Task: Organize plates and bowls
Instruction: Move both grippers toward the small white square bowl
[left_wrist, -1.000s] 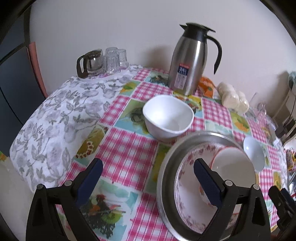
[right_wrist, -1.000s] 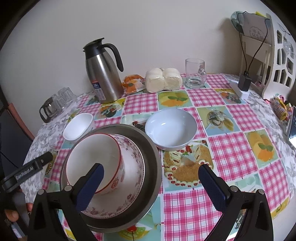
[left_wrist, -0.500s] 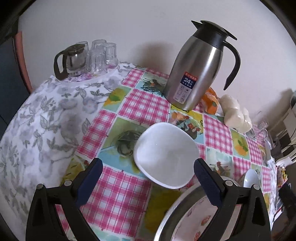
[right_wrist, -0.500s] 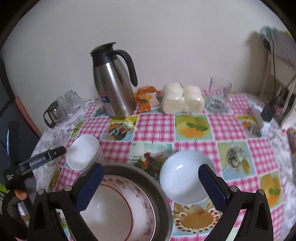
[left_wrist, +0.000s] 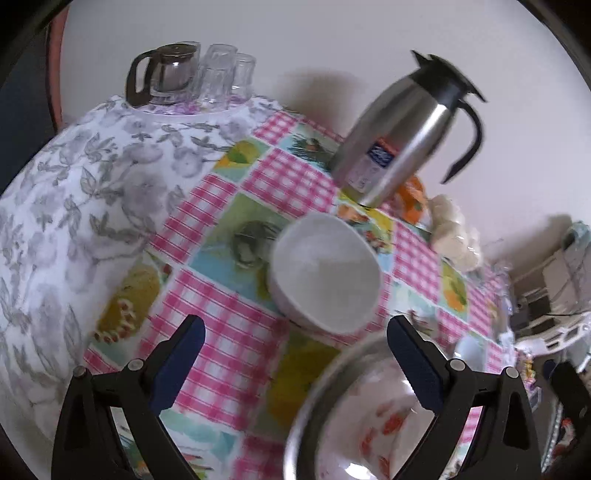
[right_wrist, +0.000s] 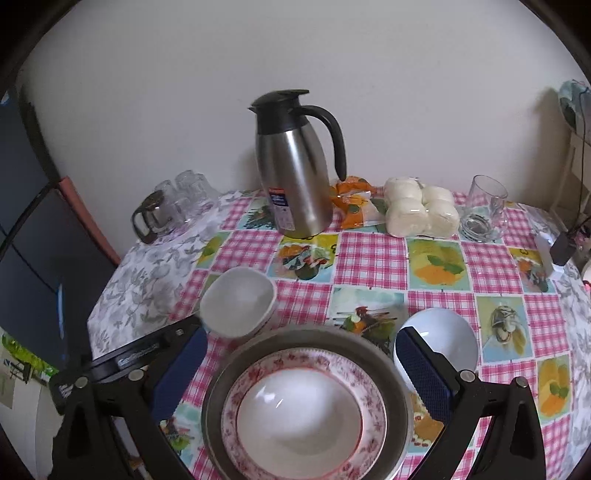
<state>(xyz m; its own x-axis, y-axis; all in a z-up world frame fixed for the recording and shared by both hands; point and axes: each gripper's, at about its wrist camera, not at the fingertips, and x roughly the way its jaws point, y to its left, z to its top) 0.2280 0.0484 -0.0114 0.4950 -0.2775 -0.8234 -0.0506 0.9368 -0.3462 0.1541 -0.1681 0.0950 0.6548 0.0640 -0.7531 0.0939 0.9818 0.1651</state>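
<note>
The square bowl (left_wrist: 325, 273) stands upright and empty on the tablecloth (left_wrist: 229, 332), at frame centre in the left wrist view, directly ahead of the left gripper (left_wrist: 295, 354) and roughly centred between its jaws. The left gripper is spread wide and holds nothing. In the right wrist view the same bowl lies at centre left, just beyond the left gripper's finger, so the left hand is judged the nearer one for a pickup. Having rounded corners and no marked long axis, the bowl should accept a rim grip from any side. Just beside it, toward the lower frame edge, sits the metal basin (right_wrist: 391, 373); it contains a floral plate (right_wrist: 373, 402), which in turn carries a red-rimmed bowl (right_wrist: 299, 417). A round bowl (right_wrist: 443, 336), empty, rests at lower right behind the right gripper (right_wrist: 299, 373), which is also wide and empty. A flask (right_wrist: 295, 173) stands at upper centre.
</note>
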